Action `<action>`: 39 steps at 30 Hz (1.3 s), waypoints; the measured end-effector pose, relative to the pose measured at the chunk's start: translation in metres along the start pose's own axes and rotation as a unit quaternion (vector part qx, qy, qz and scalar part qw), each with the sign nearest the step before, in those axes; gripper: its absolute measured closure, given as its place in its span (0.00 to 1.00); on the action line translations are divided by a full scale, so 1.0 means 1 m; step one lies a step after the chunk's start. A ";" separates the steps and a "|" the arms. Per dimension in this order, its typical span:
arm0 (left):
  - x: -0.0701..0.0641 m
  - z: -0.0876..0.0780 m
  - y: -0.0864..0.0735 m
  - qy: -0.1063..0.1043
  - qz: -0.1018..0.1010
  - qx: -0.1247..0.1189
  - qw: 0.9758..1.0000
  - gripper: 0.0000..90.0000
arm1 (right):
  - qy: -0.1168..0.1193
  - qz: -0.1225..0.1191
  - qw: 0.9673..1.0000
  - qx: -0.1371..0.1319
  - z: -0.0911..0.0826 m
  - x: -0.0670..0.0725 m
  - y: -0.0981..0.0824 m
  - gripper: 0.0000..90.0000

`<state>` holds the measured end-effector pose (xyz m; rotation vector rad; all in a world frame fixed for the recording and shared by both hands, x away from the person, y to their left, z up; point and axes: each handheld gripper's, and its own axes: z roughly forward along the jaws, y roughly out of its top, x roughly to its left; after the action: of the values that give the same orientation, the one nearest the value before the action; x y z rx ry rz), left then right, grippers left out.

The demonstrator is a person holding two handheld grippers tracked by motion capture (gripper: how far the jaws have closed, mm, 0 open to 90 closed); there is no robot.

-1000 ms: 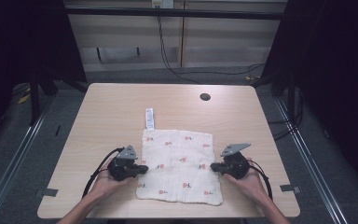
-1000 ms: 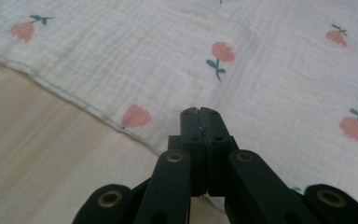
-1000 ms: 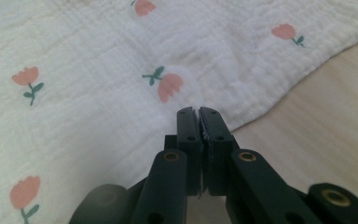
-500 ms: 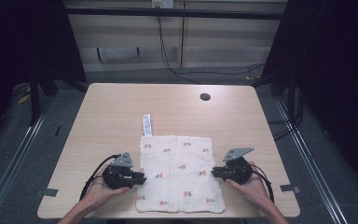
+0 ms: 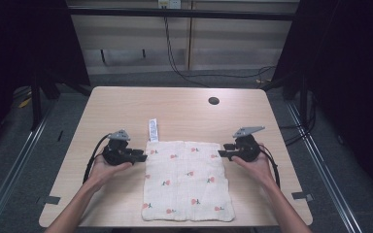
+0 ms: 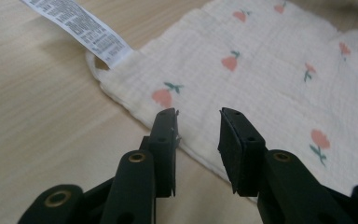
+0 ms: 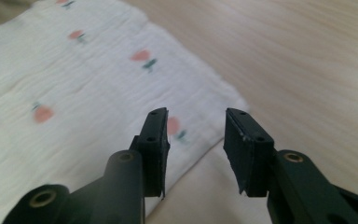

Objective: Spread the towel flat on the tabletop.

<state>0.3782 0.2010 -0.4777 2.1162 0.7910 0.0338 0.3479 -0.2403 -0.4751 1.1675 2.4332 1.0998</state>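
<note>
left gripper (image 5: 138, 156) jaws just opened, hold nothing | right gripper (image 5: 222, 151) same | risk: cloth (image 5: 187, 179) corner snags pad, drags crooked

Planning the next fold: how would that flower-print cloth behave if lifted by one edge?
The cloth is thin crinkled muslin lying flat, so it would probably drape limply rather than hold its shape. It looks light, and pushing it on the smooth table would likely bunch it. Its care label would dangle loosely.
</note>
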 end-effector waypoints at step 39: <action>0.030 0.035 0.004 0.063 -0.054 -0.003 0.997 0.55 | 0.002 0.012 1.000 0.002 0.041 -0.014 0.007 0.96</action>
<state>0.4143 0.1904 -0.5043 2.0791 0.9778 0.1124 0.3812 -0.2262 -0.5004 1.1987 2.4314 1.1050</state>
